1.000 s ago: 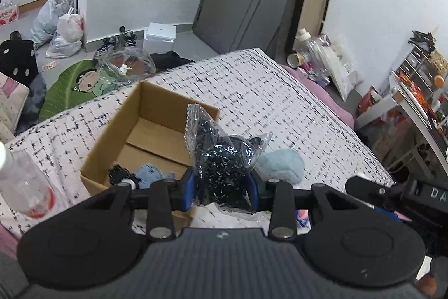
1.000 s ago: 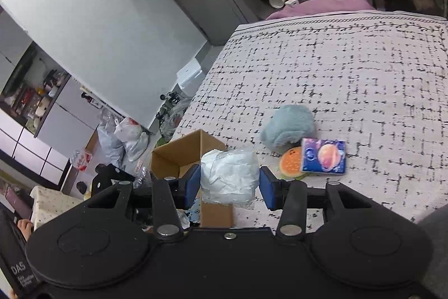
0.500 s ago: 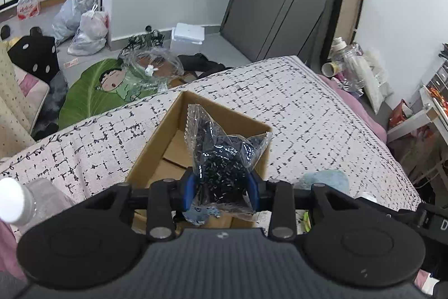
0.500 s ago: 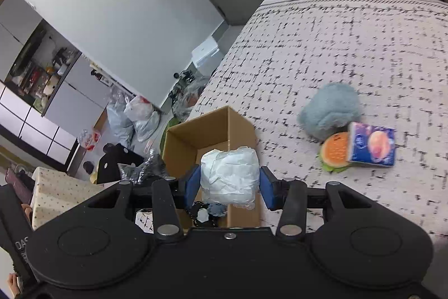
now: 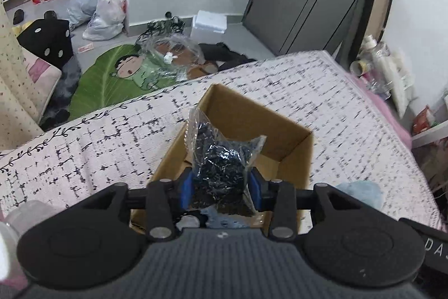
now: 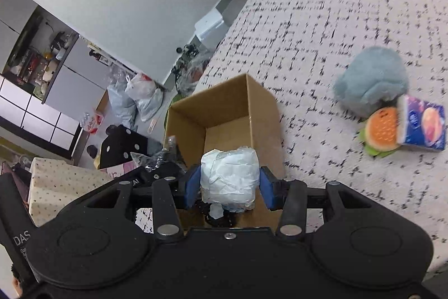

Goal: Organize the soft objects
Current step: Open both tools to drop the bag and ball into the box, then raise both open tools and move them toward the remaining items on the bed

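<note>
An open cardboard box stands on the patterned bed; it also shows in the right wrist view. My left gripper is shut on a clear plastic bag of black material and holds it over the box's near end. My right gripper is shut on a white wrapped bundle above the box's near edge. The left gripper and its bag show just left of the box in the right wrist view. Small soft items lie in the box bottom, mostly hidden.
On the bed right of the box lie a blue plush, a burger toy and a tissue pack. The blue plush also shows in the left wrist view. A bottle is at the left edge. Bags clutter the floor.
Both grippers have moved toward the box with their loads, and now hang over its near end. The box looks larger and more central in both views.
</note>
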`<state>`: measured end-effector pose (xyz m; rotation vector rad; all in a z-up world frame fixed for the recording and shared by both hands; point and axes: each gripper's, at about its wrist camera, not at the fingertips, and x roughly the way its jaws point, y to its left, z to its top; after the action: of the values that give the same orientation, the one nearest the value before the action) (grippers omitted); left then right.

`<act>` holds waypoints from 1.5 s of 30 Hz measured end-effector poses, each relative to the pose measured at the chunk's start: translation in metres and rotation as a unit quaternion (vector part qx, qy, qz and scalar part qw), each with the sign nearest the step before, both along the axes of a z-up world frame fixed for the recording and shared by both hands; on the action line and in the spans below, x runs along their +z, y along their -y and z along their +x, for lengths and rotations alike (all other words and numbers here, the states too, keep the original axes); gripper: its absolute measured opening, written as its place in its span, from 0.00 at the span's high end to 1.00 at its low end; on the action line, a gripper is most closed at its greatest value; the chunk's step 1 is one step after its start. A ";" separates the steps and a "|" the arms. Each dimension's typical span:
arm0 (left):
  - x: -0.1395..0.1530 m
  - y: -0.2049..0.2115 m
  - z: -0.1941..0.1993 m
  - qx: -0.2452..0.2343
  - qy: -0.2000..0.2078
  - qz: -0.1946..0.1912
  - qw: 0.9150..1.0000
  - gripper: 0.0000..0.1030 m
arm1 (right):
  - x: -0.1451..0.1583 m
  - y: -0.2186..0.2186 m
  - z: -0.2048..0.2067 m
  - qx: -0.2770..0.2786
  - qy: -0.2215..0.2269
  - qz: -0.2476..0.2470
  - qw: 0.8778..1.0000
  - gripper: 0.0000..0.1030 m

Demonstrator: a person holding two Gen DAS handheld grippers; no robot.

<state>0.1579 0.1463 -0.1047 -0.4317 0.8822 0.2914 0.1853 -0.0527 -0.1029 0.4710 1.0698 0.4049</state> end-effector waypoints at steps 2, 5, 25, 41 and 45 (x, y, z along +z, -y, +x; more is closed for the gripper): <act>-0.003 -0.002 0.001 0.000 -0.002 -0.004 1.000 0.57 | -0.004 -0.005 0.002 0.003 -0.004 0.000 1.000 0.57; -0.006 -0.006 0.001 0.007 -0.002 -0.009 1.000 0.50 | -0.010 -0.009 0.004 0.005 -0.011 -0.002 1.000 0.57; 0.012 0.006 -0.009 0.010 0.003 0.010 1.000 0.28 | 0.001 0.016 -0.007 -0.017 -0.019 0.005 1.000 0.23; 0.042 0.060 -0.024 -0.017 0.008 0.030 0.999 0.22 | 0.033 0.101 -0.021 -0.071 0.017 -0.008 0.997 0.09; 0.047 0.077 -0.024 -0.027 0.012 0.029 0.999 0.22 | 0.038 0.123 -0.023 -0.079 0.027 -0.013 0.996 0.09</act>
<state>0.1340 0.0693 -0.0576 -0.3561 0.8580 0.2605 0.1623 -0.1759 -0.0644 0.5149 0.9769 0.2614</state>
